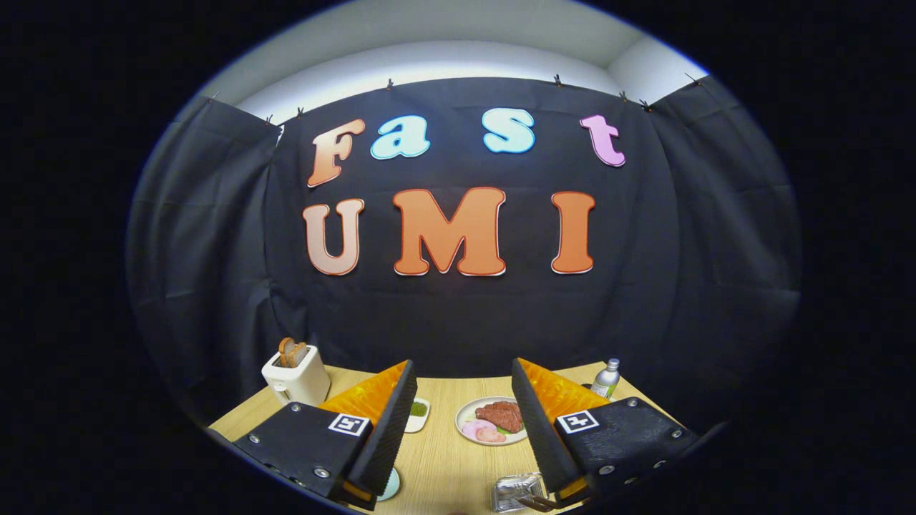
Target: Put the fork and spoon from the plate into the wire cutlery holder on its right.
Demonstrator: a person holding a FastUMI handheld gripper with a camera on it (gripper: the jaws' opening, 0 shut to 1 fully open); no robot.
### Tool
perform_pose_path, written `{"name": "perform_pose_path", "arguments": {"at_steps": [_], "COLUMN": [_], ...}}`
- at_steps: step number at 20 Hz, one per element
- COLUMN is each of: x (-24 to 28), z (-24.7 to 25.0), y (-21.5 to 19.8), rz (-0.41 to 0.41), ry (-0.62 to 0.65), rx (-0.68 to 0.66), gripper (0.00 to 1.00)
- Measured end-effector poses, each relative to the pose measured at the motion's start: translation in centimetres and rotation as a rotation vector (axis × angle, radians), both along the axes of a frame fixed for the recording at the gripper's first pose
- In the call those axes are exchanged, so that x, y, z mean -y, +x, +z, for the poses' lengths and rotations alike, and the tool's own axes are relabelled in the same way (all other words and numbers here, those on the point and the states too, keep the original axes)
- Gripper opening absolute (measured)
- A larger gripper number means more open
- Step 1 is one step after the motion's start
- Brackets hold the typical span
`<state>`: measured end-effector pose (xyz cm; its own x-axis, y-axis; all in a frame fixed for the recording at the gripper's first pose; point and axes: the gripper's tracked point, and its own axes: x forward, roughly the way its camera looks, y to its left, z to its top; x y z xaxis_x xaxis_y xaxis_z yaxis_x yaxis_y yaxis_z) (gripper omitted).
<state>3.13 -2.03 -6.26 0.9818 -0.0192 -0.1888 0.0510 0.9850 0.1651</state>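
Observation:
My gripper is held above the wooden table, open, with nothing between its fingers. Close beneath the base of the right finger sits a shiny wire cutlery holder. A thin brown piece lies at the holder's near side; I cannot tell what it is. By the base of the left finger peeks the rim of a pale blue plate, the rest of it hidden under that finger. Between the fingers, farther off, lies a white plate of meat slices.
A white toaster with bread in it stands at the table's back left. A small white dish of something green lies just past the left finger. A small bottle stands at the back right, beyond the right finger.

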Motion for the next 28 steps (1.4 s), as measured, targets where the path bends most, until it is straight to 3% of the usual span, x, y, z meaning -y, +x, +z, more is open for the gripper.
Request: {"name": "perform_pose_path", "arguments": {"at_steps": [6, 28], "x": [-1.9, -4.5], "z": [2.4, 2.5], "y": [1.2, 0.9], "rz": [0.018, 0.058], "ry": [-0.025, -0.035], "rx": [0.059, 0.040], "gripper": [0.80, 0.80]}}
